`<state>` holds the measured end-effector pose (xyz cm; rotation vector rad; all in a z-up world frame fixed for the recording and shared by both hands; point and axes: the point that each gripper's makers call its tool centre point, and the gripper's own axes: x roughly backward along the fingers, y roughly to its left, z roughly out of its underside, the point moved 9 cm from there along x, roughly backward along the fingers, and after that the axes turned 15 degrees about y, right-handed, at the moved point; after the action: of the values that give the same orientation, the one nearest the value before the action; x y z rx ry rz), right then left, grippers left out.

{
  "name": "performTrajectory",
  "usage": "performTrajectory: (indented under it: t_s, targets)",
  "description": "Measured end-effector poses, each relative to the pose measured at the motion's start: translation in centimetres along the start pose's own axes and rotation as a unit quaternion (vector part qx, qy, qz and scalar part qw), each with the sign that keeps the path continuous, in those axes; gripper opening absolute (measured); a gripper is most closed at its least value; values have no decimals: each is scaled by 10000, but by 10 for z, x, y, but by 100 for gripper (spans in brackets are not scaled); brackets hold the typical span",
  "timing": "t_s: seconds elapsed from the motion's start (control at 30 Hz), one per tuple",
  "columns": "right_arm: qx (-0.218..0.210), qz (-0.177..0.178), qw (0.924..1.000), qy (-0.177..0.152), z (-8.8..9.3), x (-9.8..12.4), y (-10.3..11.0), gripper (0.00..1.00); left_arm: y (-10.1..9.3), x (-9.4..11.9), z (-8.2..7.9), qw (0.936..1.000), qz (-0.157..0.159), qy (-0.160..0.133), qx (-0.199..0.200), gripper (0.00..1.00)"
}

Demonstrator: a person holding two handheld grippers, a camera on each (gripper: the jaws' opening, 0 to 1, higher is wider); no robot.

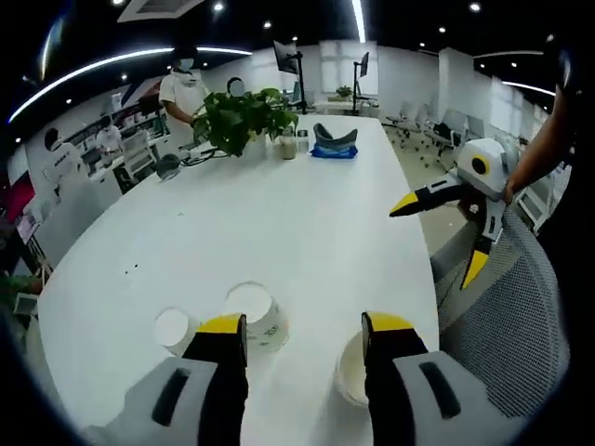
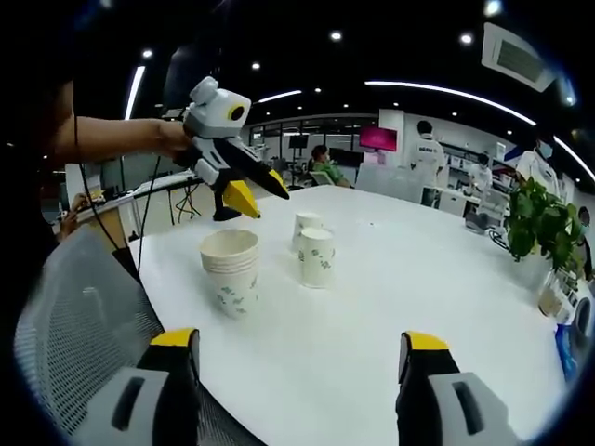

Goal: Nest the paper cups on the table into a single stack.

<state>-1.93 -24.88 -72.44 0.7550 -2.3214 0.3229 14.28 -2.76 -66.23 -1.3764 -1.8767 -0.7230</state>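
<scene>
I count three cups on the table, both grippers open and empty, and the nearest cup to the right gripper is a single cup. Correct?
Not quite. In the right gripper view the nearest one is a stack of several nested cups, not a single cup. The rest holds: two single cups stand behind it, and the left gripper and right gripper are both open and empty.

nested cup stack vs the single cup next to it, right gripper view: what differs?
The stack shows several rims layered at its top; the single cup shows one. The stack stands nearer this camera, the single cup further along the table. The left gripper hangs above the stack, not the single cup. Both stand upright, white with green print.
</scene>
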Motion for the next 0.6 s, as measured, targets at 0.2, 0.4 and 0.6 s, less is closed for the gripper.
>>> performTrajectory:
  t_s: [0.2, 0.4, 0.6]
  targets:
    - [-19, 15, 10000, -2, 1, 0, -1, 89, 19, -20, 0, 10000, -89, 4, 27, 53]
    - [-48, 23, 10000, -2, 1, 0, -1, 89, 36, -37, -3, 9995, -123, -69, 273, 55]
    - [-44, 14, 10000, 32, 2, 0, -2, 89, 45, -54, -3, 9986, -92, -109, 510, 52]
